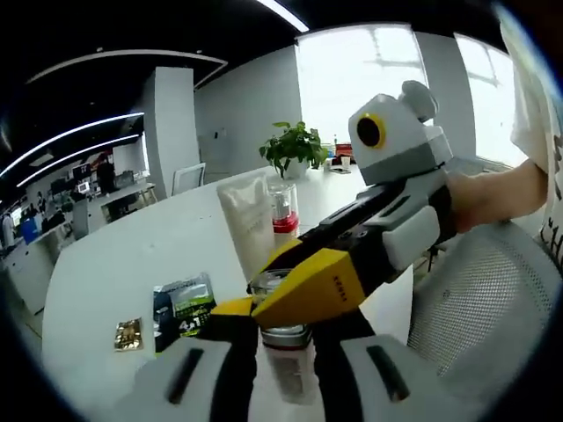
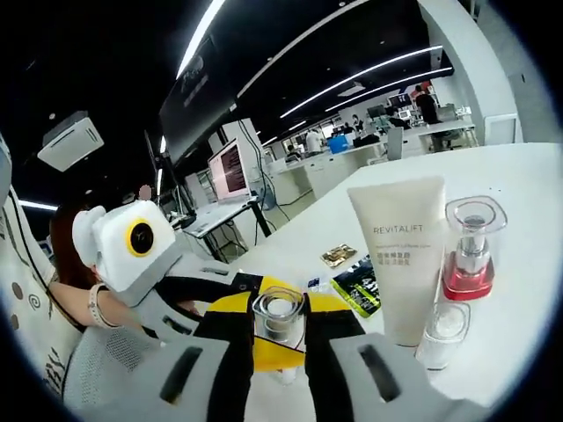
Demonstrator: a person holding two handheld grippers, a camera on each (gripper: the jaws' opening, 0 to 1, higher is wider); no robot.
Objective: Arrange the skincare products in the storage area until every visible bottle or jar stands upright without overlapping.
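A small clear bottle (image 1: pixel 285 341) (image 2: pixel 280 315) with a round clear cap is held over the white table (image 1: pixel 114 272). My left gripper (image 1: pixel 286 356) is shut on its lower body. My right gripper (image 2: pixel 280 356) is shut on its top, and its yellow jaws reach in from the right in the left gripper view. Behind the bottle stand a white Revitalift tube (image 2: pixel 400 255) (image 1: pixel 247 220) and a red-based pump bottle (image 2: pixel 471 251) (image 1: pixel 283 211), both upright. A small white bottle (image 2: pixel 442 332) stands in front of them.
A dark green sachet (image 1: pixel 185 308) (image 2: pixel 361 287) and a gold sachet (image 1: pixel 128 334) (image 2: pixel 339 255) lie flat on the table. A potted plant (image 1: pixel 295 145) stands at the far edge. A mesh chair (image 1: pixel 493 290) is beside the table. A person's forearm (image 1: pixel 493 189) holds the right gripper.
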